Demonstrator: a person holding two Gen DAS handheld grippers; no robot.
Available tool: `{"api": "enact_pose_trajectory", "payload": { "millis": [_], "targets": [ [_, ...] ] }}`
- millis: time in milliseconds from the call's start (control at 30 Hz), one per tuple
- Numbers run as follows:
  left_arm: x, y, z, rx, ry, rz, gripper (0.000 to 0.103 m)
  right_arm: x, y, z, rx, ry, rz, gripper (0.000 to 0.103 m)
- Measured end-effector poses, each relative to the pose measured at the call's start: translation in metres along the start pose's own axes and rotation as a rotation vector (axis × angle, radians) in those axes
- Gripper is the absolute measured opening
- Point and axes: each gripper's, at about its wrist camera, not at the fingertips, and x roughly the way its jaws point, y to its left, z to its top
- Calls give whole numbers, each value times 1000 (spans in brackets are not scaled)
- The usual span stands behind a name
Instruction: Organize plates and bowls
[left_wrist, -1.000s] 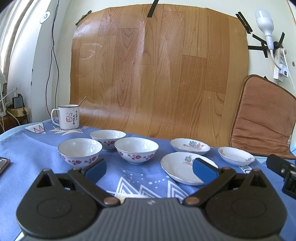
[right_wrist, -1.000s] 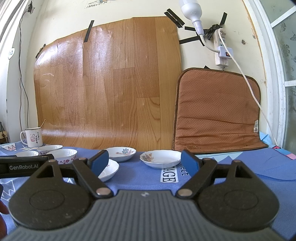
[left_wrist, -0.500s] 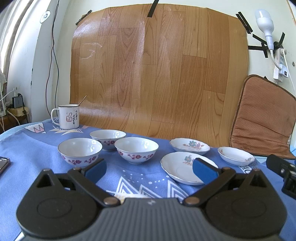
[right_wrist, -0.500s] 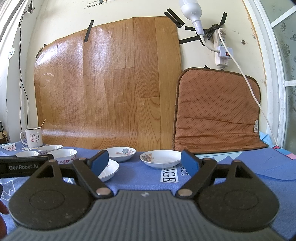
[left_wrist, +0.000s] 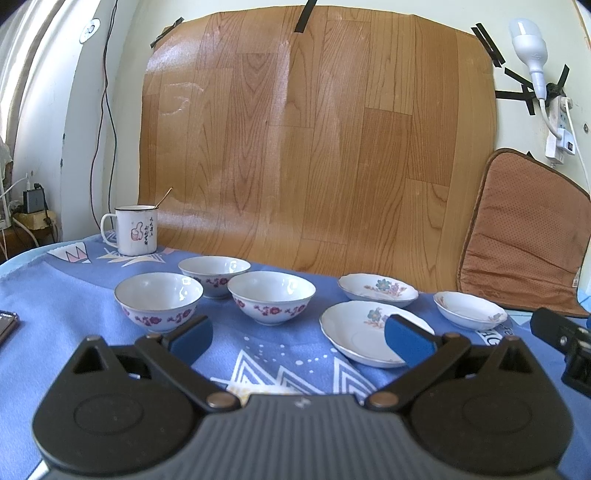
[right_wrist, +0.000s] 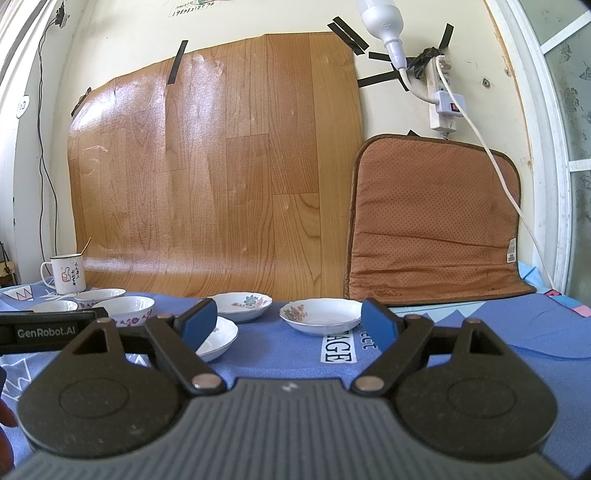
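Three white bowls with red flower bands stand on the blue cloth: a near left bowl (left_wrist: 159, 302), a far bowl (left_wrist: 214, 271) and a middle bowl (left_wrist: 271, 297). To their right lie three flowered plates: a near plate (left_wrist: 364, 330), a far plate (left_wrist: 376, 290) and a right plate (left_wrist: 469, 309). My left gripper (left_wrist: 299, 336) hangs open in front of them, empty. In the right wrist view my right gripper (right_wrist: 290, 325) is open and empty just short of the right plate (right_wrist: 320, 315), with the far plate (right_wrist: 242, 304) and near plate (right_wrist: 218, 338) to its left.
An enamel mug (left_wrist: 135, 230) with a spoon stands at the back left. A wood-pattern sheet (left_wrist: 314, 147) and a brown cushion (right_wrist: 432, 221) lean against the wall behind the table. A phone edge (left_wrist: 6, 325) lies at the far left.
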Motion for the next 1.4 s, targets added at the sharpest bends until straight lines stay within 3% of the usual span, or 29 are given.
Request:
{"api": "enact_pose_trajectory", "payload": {
  "millis": [1400],
  "targets": [
    [0,3,2,-1,10,-14,103,0,1,-1,1,2,3,87]
  ]
}}
